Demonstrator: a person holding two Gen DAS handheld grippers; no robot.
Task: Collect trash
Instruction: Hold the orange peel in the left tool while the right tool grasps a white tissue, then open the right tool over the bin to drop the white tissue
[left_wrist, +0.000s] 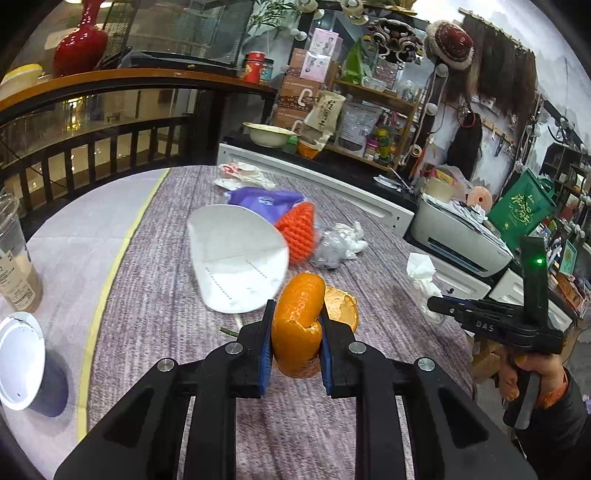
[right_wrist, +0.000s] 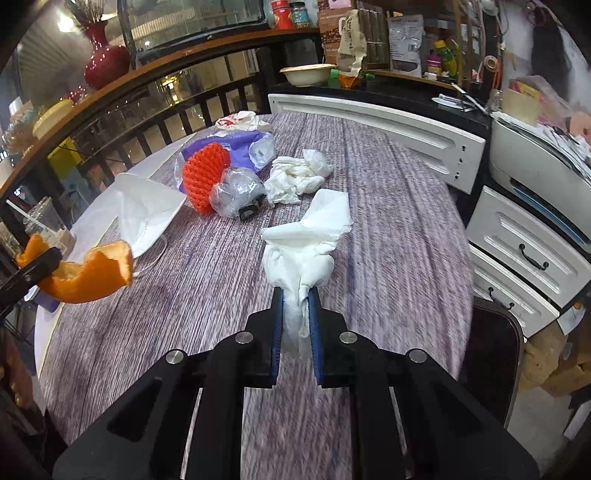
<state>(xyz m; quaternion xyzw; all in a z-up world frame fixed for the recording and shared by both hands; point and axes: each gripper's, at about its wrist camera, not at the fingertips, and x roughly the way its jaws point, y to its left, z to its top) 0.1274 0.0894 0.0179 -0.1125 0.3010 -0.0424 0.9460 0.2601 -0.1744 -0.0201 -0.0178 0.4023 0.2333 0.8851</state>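
Observation:
My left gripper (left_wrist: 297, 310) is shut on a curled orange peel (left_wrist: 295, 328), held just above the purple-grey tablecloth (left_wrist: 166, 314). Another piece of peel (left_wrist: 343, 302) lies right behind it. In the right wrist view that peel (right_wrist: 96, 273) hangs at the left edge. My right gripper (right_wrist: 297, 295) is shut on a white tissue (right_wrist: 306, 243) that sticks up out of its pads. Further back lie a white face mask (left_wrist: 236, 258), an orange foam net (left_wrist: 299, 232), crumpled clear plastic (right_wrist: 236, 195), a purple bag (right_wrist: 229, 144) and a crumpled tissue (right_wrist: 299, 173).
Two cups (left_wrist: 18, 254) (left_wrist: 26, 365) stand at the table's left edge. A printer (left_wrist: 458, 236) and white drawers (right_wrist: 528, 258) border the right side. A dark railing (left_wrist: 92, 147) runs behind the table, and a hand (left_wrist: 528, 373) holds the right gripper.

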